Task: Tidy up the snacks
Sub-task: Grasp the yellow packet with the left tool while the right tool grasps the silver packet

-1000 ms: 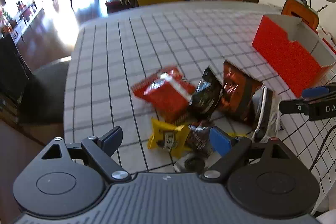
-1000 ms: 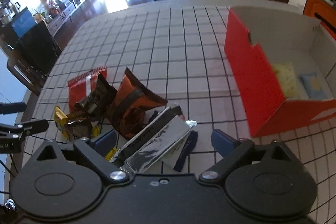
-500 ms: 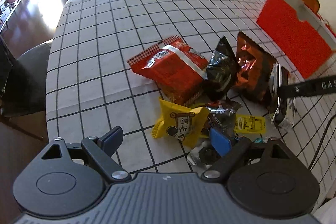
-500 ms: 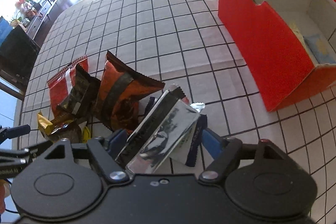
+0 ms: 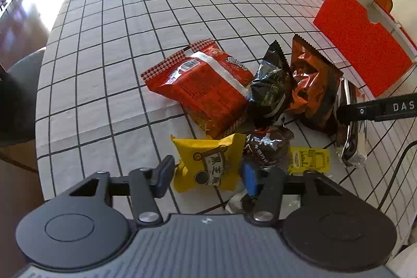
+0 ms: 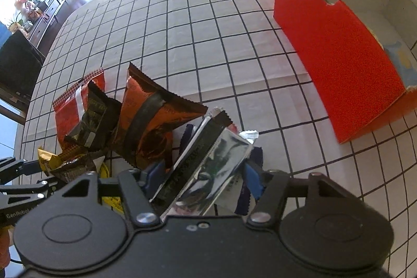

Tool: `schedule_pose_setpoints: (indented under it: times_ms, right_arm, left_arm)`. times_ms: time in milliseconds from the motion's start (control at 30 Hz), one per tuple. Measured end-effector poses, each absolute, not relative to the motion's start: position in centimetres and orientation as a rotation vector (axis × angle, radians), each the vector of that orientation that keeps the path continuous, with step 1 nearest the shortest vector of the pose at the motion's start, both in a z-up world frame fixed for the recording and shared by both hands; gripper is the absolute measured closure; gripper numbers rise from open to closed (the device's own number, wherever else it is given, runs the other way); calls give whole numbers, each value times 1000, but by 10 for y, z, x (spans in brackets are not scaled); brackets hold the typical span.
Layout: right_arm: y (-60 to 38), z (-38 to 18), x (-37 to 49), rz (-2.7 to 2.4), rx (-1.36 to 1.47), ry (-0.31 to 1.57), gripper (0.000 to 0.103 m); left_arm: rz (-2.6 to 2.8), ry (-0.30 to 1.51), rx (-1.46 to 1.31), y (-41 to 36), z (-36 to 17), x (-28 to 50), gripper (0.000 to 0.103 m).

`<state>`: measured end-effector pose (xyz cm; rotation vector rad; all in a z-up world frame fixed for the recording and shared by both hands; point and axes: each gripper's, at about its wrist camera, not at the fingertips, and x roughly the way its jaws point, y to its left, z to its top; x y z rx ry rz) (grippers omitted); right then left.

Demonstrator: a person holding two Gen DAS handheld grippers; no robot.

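A pile of snack packets lies on the grid tablecloth. My left gripper [image 5: 207,176] is open with its fingers on either side of a yellow packet [image 5: 208,166]. Beside it lie a brown round packet [image 5: 268,147], a small yellow sachet [image 5: 308,159], a big red bag [image 5: 206,85], a black bag [image 5: 272,90] and an orange-brown bag [image 5: 312,85]. My right gripper [image 6: 203,176] is open around a silver foil packet [image 6: 208,163], its jaws close to the packet's sides. A red open box [image 6: 336,48] stands at the right and holds two items.
The right gripper's finger [image 5: 375,108] reaches into the left wrist view over the silver packet. The left gripper [image 6: 20,173] shows at the lower left of the right wrist view. Chairs stand beyond the table's far edge; a dark chair [image 5: 18,95] sits at left.
Both grippers have moved down and closer to the pile. The left now straddles the yellow packet, and the right has narrowed around the silver packet.
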<state>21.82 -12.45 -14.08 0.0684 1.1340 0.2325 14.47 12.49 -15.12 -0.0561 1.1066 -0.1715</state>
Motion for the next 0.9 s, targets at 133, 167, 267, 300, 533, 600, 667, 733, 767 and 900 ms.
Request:
schedule_pose_setpoints:
  times_ms: [133,167,267,300,533,600,667,733,767,900]
  right_arm:
    - [-127,-141,218,228,85,1130,45]
    - [-127,-141,218,228,81,1126,48]
    - [-129,-140,217,233,71,1113,56]
    - [-130,-140,216,238,78,1108,57]
    - [-138,-140,214,255,103,1104,61]
    - [-140,-138,213,262,105,1095,63]
    - [-142,-136,210,271,95,1084,63]
    - [-144,-135,208,282,90,1072,63]
    - [-145,-135,207,286,86,1069,63]
    - [-151,-132,205,281,102,1062,63]
  left_arm:
    - [-164,1105,-69,125,-151,146,55]
    - [-159,1103,-73,125,-151,146,56]
    - [-151,1104,-86,126,-150,145,57]
    - [-149,1104,-91,127,-150,144,58]
    - [-121,1102,-124,131,-147,137,65]
    - [-109,1099,-127,131,-146,134,66]
    - [-100,1096,-132,130,-146,134,67]
    - [-88,1094,-144,131,-146,132,67]
    - [-83,1093,-149,131,-146,131,68]
    - [-55,1092,-167,133,-145,128,68]
